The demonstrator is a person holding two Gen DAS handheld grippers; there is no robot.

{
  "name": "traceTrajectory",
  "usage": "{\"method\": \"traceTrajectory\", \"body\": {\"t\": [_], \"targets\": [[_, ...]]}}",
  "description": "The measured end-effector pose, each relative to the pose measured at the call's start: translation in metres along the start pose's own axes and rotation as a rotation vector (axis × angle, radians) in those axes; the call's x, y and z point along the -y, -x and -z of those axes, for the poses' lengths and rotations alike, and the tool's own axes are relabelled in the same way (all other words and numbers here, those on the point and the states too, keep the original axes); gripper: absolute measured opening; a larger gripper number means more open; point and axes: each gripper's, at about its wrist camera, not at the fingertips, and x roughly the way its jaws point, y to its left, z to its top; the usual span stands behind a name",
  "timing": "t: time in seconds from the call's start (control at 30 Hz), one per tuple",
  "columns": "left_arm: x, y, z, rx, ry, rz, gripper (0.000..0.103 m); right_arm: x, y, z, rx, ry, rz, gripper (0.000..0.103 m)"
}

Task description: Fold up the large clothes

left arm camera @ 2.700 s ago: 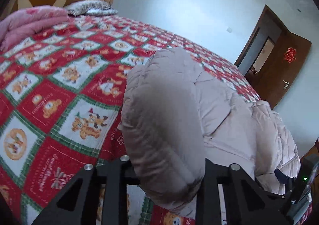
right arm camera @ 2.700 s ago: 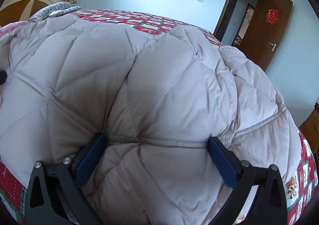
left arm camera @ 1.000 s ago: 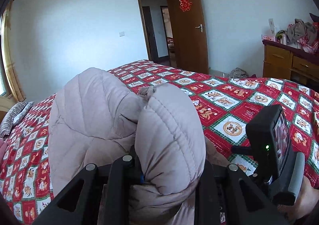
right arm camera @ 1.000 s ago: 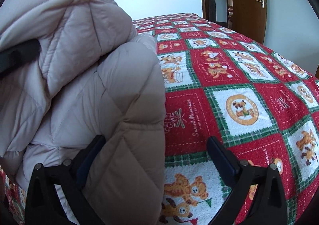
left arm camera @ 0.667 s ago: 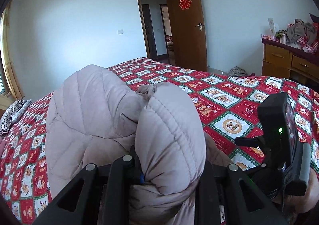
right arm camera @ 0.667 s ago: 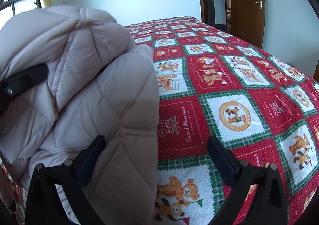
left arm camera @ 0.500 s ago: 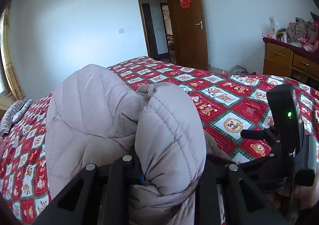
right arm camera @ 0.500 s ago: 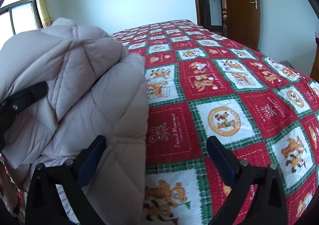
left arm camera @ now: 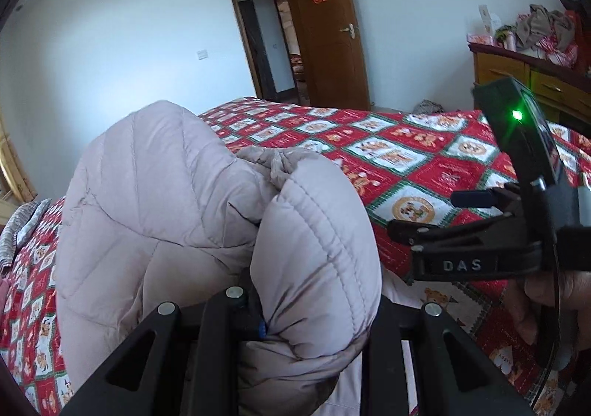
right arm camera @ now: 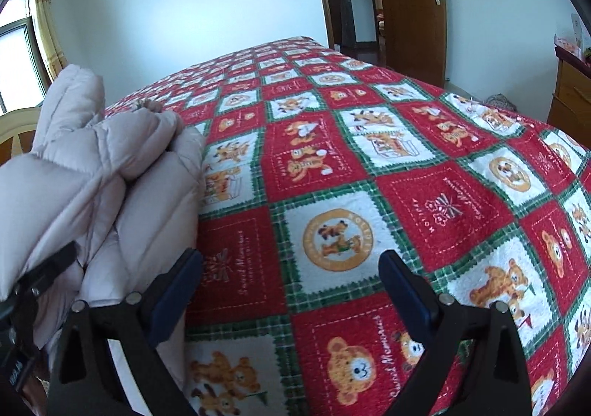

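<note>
Left wrist: left gripper (left arm camera: pixel 314 312) clamps a puffy down jacket (left arm camera: pixel 177 216); beside it, "DAS"-marked right gripper (right arm camera: pixel 290 281) gapes, empty, over the "Sweet Memories" bedspread (right arm camera: pixel 369 165).

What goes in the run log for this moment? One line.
left gripper: shut on jacket | right gripper: open, over blanket

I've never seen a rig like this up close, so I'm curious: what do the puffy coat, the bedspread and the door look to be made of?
Puffy coat: smooth, matte woven shell, probably nylon or polyester, over soft filling; stitched channels bulge.
Bedspread: fuzzy printed fleece or flannel, by its napped surface.
Door: brown wood or wood veneer, slightly glossy, with a metal handle.
</note>
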Motion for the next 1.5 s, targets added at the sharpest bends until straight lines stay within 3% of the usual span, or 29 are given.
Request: {"method": "traceTrajectory", "body": {"t": [0.17, 0.3, 0.4, 0.43, 0.47, 0.53, 0.6, 0.67, 0.73, 0.77, 0.83, 0.93, 1.03, 1.17, 1.33, 1.5], "targets": [[0.02, -0.008, 0.003, -0.014, -0.074, -0.034, 0.026, 0.006, -0.011, 0.005, -0.033, 0.001, 0.011, 0.098], [0.028, 0.03, -0.01, 0.054, -0.089, -0.155, 0.034, 0.011, -0.017, 0.01, -0.04, 0.003, 0.028, 0.098], [0.004, 0.09, -0.028, 0.181, 0.006, -0.158, 0.072, 0.014, -0.019, 0.013, -0.037, 0.003, 0.036, 0.098], [-0.01, 0.106, -0.032, 0.239, 0.047, -0.191, 0.091, 0.012, -0.018, 0.013, -0.033, 0.009, 0.039, 0.098], [-0.032, 0.124, -0.036, 0.294, 0.116, -0.246, 0.099, 0.01, -0.018, 0.013, -0.031, 0.019, 0.036, 0.098], [-0.07, 0.139, -0.041, 0.328, 0.225, -0.266, 0.1, 0.005, -0.02, 0.014, -0.035, 0.039, 0.042, 0.098], [-0.103, 0.133, -0.045, 0.283, 0.257, -0.393, 0.102, 0.002, -0.021, 0.015, -0.036, 0.053, 0.053, 0.098], [-0.133, 0.096, -0.042, 0.156, 0.229, -0.613, 0.102, 0.002, -0.02, 0.014, -0.036, 0.051, 0.055, 0.098], [-0.159, 0.05, -0.029, 0.022, 0.223, -0.655, 0.102, 0.001, -0.019, 0.015, -0.037, 0.049, 0.052, 0.098], [-0.169, 0.028, -0.019, -0.034, 0.243, -0.647, 0.102, 0.0, -0.019, 0.015, -0.039, 0.053, 0.052, 0.098], [-0.177, -0.004, -0.003, -0.097, 0.274, -0.541, 0.102, -0.002, -0.02, 0.014, -0.041, 0.06, 0.05, 0.098], [-0.163, -0.014, 0.003, -0.053, 0.298, -0.486, 0.101, -0.001, -0.02, 0.013, -0.038, 0.059, 0.053, 0.098], [-0.126, -0.015, -0.008, -0.01, 0.207, -0.425, 0.101, 0.003, -0.018, 0.007, -0.023, 0.036, 0.06, 0.098], [-0.069, -0.026, -0.022, 0.026, 0.024, -0.438, 0.101, 0.011, -0.002, -0.014, 0.028, -0.009, 0.093, 0.09], [-0.047, -0.043, -0.029, 0.027, -0.001, -0.395, 0.101, 0.02, 0.014, -0.039, 0.062, -0.052, 0.172, 0.078], [-0.036, -0.047, -0.025, 0.036, -0.052, -0.4, 0.101, 0.026, 0.037, -0.061, 0.125, -0.147, 0.163, 0.078]]}}
